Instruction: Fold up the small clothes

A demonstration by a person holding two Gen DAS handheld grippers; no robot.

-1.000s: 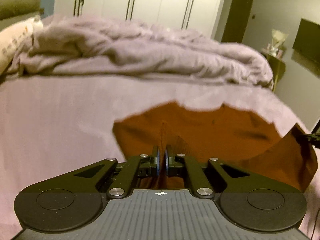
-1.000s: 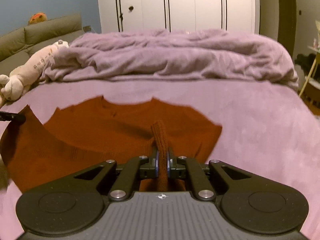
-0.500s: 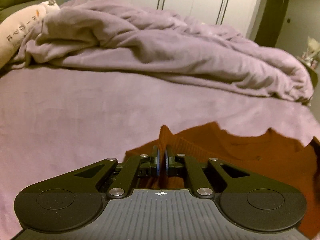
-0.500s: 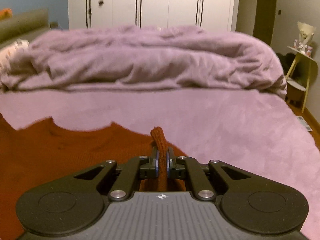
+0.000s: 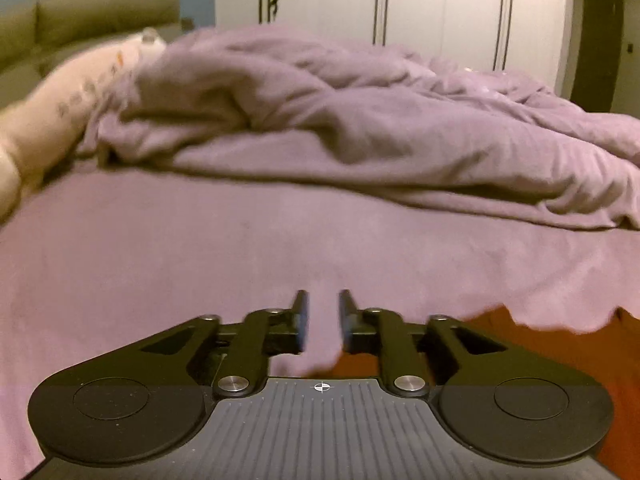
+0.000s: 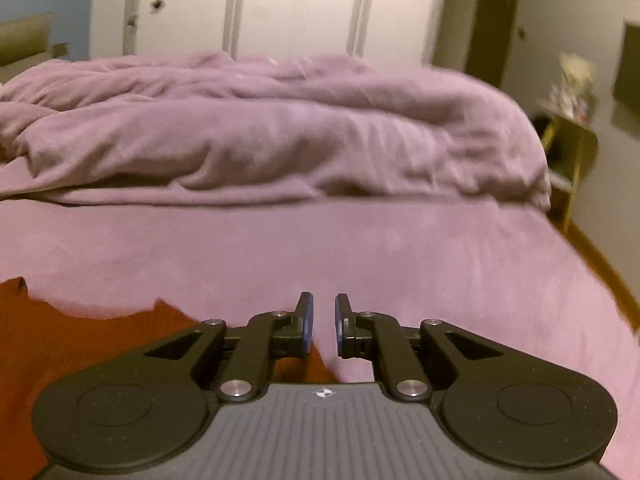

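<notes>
A rust-orange knitted sweater (image 5: 560, 352) lies on the purple bed sheet (image 5: 200, 264); it fills the lower right of the left wrist view. The same sweater (image 6: 80, 344) fills the lower left of the right wrist view. My left gripper (image 5: 322, 300) hovers just past the sweater's left edge, its jaws opening, with only sheet showing between the pads. My right gripper (image 6: 322, 300) hovers at the sweater's right edge, its jaws also opening with nothing between them. The sweater's near part is hidden under both gripper bodies.
A crumpled purple duvet (image 5: 360, 128) is heaped across the far half of the bed. A cream plush toy (image 5: 60, 120) lies at the far left beside a green sofa (image 5: 100, 16). White wardrobe doors (image 6: 280, 4) stand behind, a small side table (image 6: 568, 136) at the right.
Both grippers let go of the sweater folds they pinched and their jaws parted. The sweater now lies on the sheet, and each view has swung outward off the garment.
</notes>
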